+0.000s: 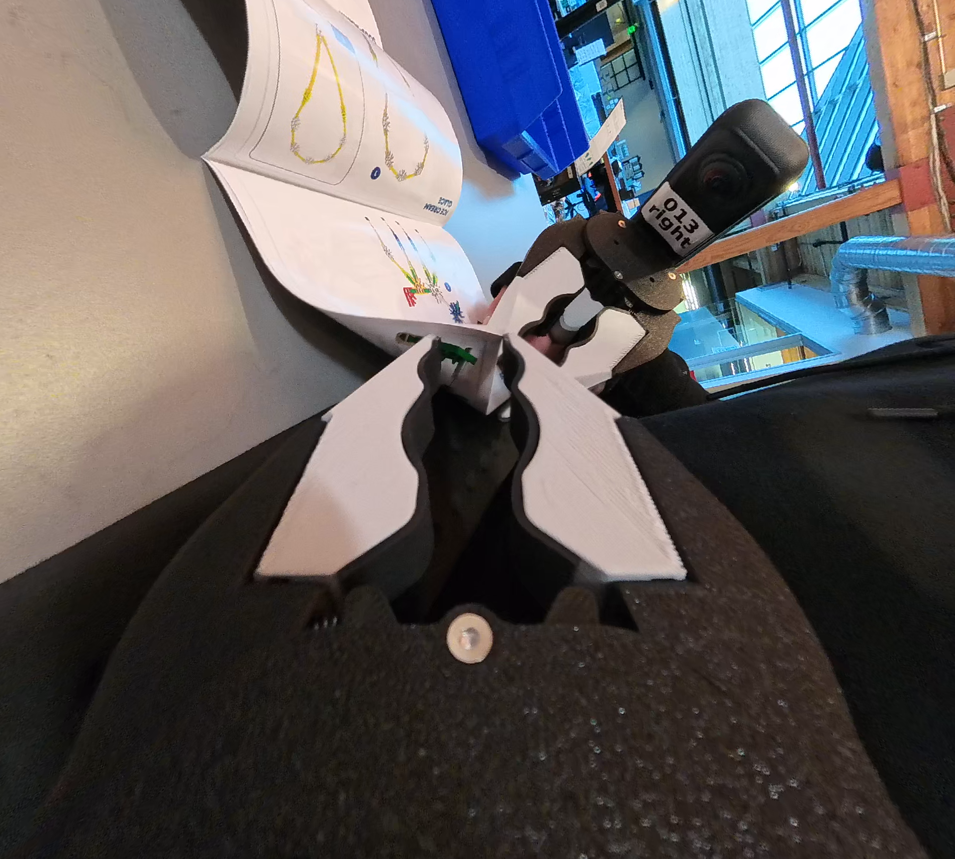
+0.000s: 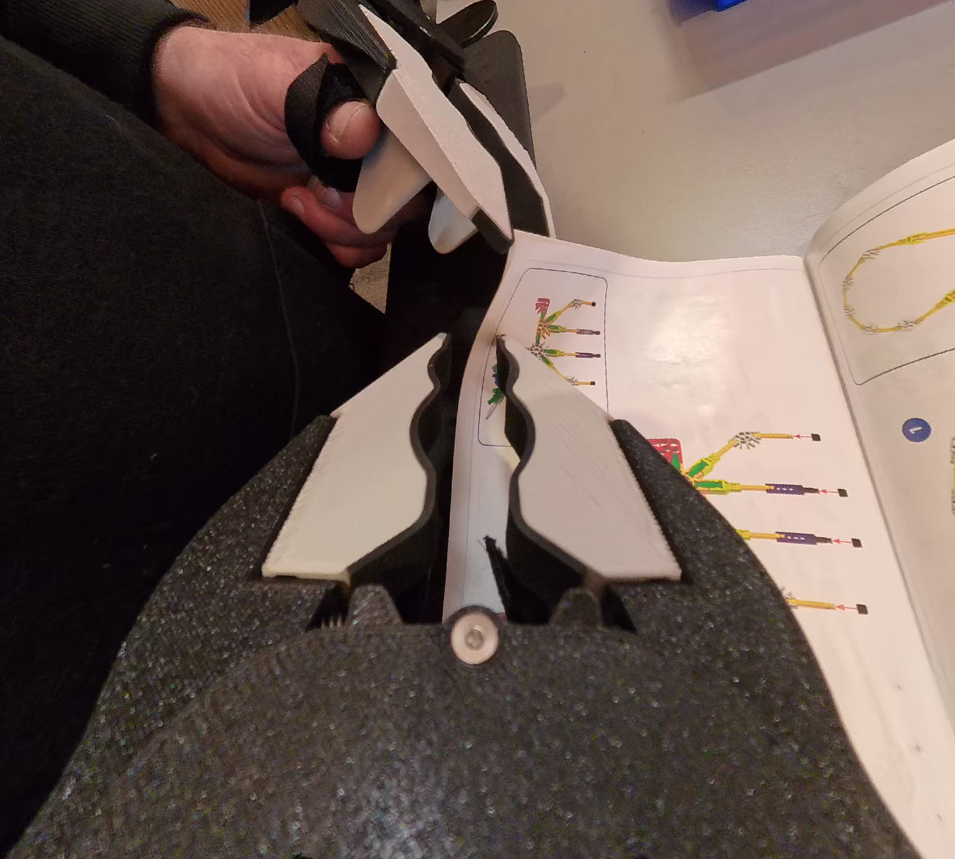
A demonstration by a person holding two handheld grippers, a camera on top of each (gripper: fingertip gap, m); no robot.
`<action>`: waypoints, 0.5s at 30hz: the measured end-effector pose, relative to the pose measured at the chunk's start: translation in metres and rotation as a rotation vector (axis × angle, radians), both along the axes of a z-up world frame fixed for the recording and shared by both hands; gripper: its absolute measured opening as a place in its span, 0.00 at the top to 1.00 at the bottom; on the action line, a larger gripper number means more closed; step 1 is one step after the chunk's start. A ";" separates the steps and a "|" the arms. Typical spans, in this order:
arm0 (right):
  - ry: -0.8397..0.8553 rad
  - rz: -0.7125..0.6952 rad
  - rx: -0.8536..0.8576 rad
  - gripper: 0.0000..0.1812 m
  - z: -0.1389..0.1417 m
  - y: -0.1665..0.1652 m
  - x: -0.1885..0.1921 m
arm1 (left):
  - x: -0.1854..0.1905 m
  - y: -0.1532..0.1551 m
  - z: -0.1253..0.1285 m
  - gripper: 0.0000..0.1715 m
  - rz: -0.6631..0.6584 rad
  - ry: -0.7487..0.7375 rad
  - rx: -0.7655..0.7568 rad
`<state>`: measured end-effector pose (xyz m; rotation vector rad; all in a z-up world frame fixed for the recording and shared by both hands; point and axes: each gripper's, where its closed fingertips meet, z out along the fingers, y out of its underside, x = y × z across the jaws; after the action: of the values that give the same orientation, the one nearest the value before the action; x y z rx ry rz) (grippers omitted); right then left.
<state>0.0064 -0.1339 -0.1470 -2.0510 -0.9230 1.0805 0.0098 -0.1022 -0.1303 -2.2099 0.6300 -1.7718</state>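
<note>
White table [image 2: 672,152] | both claws, left gripper [image 1: 467,359] and right gripper [image 2: 473,343], clamped on booklet [image 2: 697,369] page | labelled cameras

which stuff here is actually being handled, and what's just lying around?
Handled:
- open booklet: page corner between the left gripper fingers, page edge between the right gripper fingers
- white cylinder lying inside the right gripper

Lying about:
- blue bin on the table, beyond the booklet, untouched
</note>
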 end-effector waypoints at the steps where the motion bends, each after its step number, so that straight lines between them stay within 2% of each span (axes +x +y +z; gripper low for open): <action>1: 0.001 0.000 0.000 0.92 0.000 0.000 0.000 | 0.000 0.000 -0.001 0.89 0.001 0.001 0.001; 7: -0.002 0.000 0.001 0.92 0.000 0.000 0.000 | 0.001 0.001 -0.002 0.93 0.006 0.005 0.001; 12: -0.003 -0.001 0.002 0.92 0.000 0.000 0.000 | 0.001 0.002 -0.002 1.00 0.026 0.000 -0.025; 15: -0.001 -0.002 0.004 0.92 0.000 0.000 0.000 | 0.001 0.000 -0.004 1.00 0.022 0.002 -0.037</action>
<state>0.0064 -0.1337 -0.1467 -2.0495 -0.9222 1.0754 0.0111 -0.1020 -0.1338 -2.2343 0.5750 -1.7848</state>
